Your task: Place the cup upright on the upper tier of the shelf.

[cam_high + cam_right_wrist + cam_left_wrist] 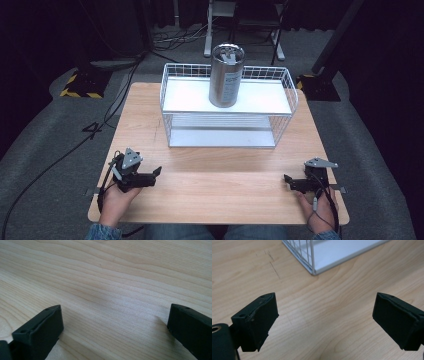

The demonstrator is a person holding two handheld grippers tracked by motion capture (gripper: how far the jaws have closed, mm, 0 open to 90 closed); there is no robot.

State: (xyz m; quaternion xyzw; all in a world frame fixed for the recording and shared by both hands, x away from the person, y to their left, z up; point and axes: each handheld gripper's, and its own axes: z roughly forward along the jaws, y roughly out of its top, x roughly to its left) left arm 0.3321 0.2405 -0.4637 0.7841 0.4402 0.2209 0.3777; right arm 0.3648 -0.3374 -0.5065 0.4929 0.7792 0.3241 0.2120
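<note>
The steel canister (227,76) stands upright on the top shelf of the wire rack (285,107), well ahead of both jaws and between them. The left gripper (156,172) and the right gripper (287,178) rest low at the table's (210,195) near edge, both gaping and empty. The left gripper view catches the rack's corner (313,269); the right gripper view shows bare wood between its jaws.

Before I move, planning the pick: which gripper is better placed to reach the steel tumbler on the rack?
Left, slightly. The left gripper points toward the wire rack, whose corner lies ahead of its open jaws. The right gripper faces bare table. The steel tumbler stands about midway.
</note>
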